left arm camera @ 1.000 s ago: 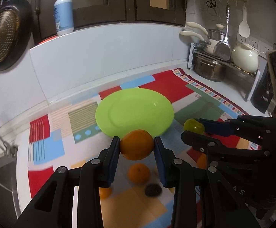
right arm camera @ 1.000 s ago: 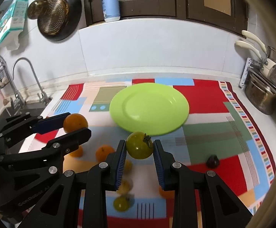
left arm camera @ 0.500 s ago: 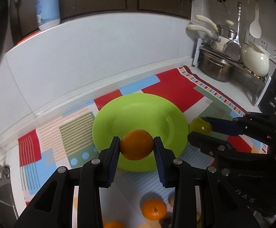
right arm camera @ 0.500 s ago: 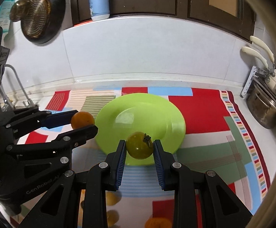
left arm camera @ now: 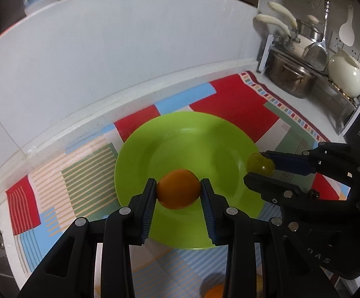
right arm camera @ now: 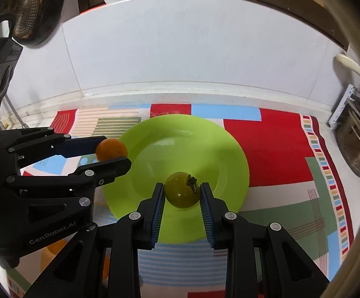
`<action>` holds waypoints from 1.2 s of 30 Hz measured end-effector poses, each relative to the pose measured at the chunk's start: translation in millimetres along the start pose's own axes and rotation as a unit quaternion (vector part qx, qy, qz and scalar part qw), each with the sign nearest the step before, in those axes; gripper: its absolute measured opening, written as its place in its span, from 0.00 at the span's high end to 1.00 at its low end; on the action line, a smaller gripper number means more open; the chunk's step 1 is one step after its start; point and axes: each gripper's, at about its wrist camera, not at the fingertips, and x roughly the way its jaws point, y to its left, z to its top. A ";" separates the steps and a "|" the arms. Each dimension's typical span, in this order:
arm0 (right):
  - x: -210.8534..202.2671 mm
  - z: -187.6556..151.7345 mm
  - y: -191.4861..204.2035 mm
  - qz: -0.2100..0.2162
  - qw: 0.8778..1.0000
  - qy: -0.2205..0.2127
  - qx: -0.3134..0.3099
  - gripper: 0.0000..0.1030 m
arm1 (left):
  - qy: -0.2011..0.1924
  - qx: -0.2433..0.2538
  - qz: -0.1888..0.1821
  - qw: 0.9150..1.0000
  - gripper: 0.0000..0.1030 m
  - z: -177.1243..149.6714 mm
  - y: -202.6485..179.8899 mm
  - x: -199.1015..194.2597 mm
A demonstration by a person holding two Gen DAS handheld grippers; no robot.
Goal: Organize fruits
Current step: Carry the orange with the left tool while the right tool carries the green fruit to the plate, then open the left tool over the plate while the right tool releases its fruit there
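Now the left gripper (left arm camera: 177, 193) has its jaws clamped on an orange (left arm camera: 178, 189), the right gripper (right arm camera: 182, 195) on a green tomato (right arm camera: 181, 190), both above the green plate (right arm camera: 204, 149) on the worktop's patterned mat (right arm camera: 274, 149).

Both grippers: matte black plastic linkage arms w/ silver round screws, blue ribbed pads on fingers. Left gripper (left arm camera: 177, 207) body reads "GenRobot.AI" in grey; right gripper (right arm camera: 181, 209) shows partial "DAS" lettering.
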 end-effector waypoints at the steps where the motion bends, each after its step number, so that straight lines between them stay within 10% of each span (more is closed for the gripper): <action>1: 3.8 0.6 -1.5 0.000 1.000 0.004 -0.001 0.71 | 0.002 0.000 0.000 1.000 0.66 0.0 1.4 2.6; 18: 30.0 1.4 -11.4 0.019 0.999 0.026 0.010 0.65 | 0.019 -0.004 -0.005 1.000 0.57 1.4 6.7 20.6; 36: -40.2 -31.2 -11.9 -0.008 0.999 -0.044 0.031 0.60 | -0.067 -0.013 0.046 0.997 0.50 -37.1 -8.2 -70.0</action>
